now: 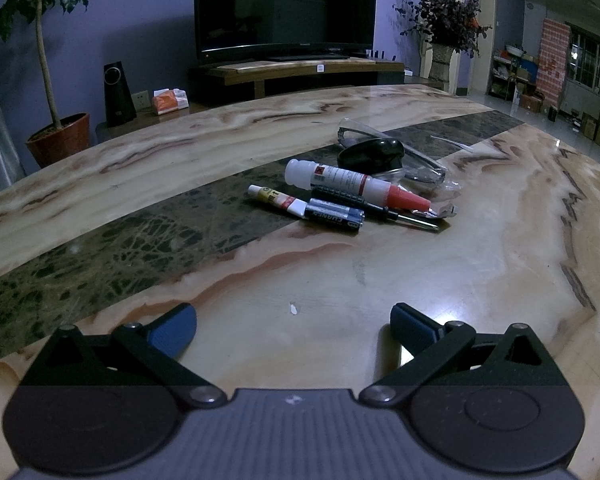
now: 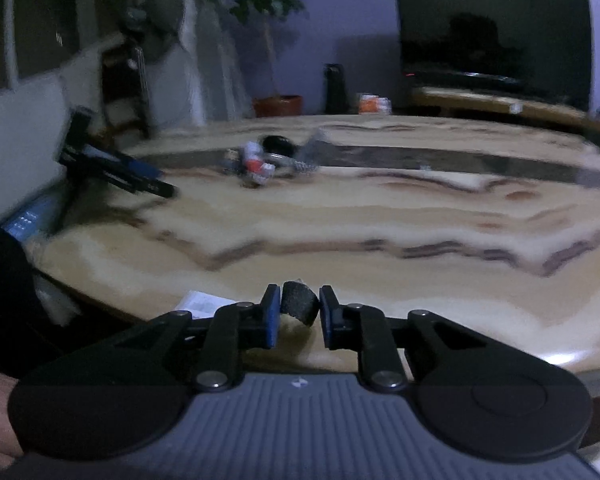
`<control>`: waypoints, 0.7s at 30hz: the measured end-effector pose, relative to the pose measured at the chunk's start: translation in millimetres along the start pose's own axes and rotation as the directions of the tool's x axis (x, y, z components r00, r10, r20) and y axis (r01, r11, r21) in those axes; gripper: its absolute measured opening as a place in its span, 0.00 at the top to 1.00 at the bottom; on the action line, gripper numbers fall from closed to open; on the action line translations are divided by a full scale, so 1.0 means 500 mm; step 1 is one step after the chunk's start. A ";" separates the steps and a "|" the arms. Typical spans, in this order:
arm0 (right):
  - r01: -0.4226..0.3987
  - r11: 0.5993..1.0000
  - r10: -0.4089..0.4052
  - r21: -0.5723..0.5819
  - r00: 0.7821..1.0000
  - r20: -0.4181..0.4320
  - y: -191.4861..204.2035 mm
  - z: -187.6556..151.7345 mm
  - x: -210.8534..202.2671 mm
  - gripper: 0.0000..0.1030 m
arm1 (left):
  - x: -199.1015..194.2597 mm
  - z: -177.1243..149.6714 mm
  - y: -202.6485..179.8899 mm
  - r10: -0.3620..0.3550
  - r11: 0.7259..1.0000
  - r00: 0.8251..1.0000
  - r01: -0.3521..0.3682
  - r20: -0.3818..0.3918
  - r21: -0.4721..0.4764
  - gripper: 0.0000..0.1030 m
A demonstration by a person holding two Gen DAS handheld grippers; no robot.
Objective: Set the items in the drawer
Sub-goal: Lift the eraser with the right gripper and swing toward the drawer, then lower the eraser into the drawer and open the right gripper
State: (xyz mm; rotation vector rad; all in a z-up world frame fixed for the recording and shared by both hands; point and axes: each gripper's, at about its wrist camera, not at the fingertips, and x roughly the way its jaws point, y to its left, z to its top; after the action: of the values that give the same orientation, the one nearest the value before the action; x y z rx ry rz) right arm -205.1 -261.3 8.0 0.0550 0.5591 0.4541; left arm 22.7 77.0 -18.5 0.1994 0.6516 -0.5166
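While our right gripper (image 2: 299, 312) sits low centre of the right wrist view, its pads are nearly together on a small dark roll (image 2: 298, 303), prob. tape, nipped between them just above the near table edge. Our left gripper (image 1: 294, 320) at bottom centre of the left wrist view is spread wide w/ nothing between the fingers, hovering over bare marble.

No drawer shows in either view, so we can't say where it is. To do this step well, we'd keep the squeeze steady on the roll; it's round and could twist or pop out if the grip slackens. We'd carry it level and let go only once it's well inside the drawer.

The rest of the items lie in a pile at centre of the left view: white bottle w/ red tip (image 1: 352, 184), small tube (image 1: 278, 200), batteries (image 1: 334, 216), a screwdriver (image 1: 380, 207), a black key fob (image 1: 370, 154) and clear glasses (image 1: 400, 152), all touching or overlapping.

The table (image 1: 440, 280) is glossy marble, cream w/ a dark green band crossing it; slick, so things may slide. Room is dim: TV (image 1: 286, 8) upper centre, potted tree (image 1: 40, 60) upper left, dried-flower vase (image 1: 442, 40) upper right.
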 end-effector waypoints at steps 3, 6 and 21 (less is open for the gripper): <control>-0.150 0.988 0.149 -0.038 0.989 -0.011 0.026 -0.002 -0.007 0.78 | 0.000 0.000 0.000 0.000 1.000 1.000 0.000 0.000 0.000 0.00; -0.311 0.941 0.301 -0.135 0.949 -0.091 0.073 -0.014 -0.003 0.78 | 0.000 0.000 0.000 0.000 1.000 1.000 0.000 0.000 0.000 0.00; -0.166 0.975 0.085 -0.149 0.896 -0.436 0.106 -0.128 0.157 0.78 | 0.000 0.000 0.000 0.000 1.000 1.000 0.000 0.000 0.000 0.00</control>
State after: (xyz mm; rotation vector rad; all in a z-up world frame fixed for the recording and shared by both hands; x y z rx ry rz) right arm -200.6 -184.4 -76.3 -0.1917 0.9480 0.6499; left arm 22.7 77.0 -18.6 0.1994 0.6516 -0.5166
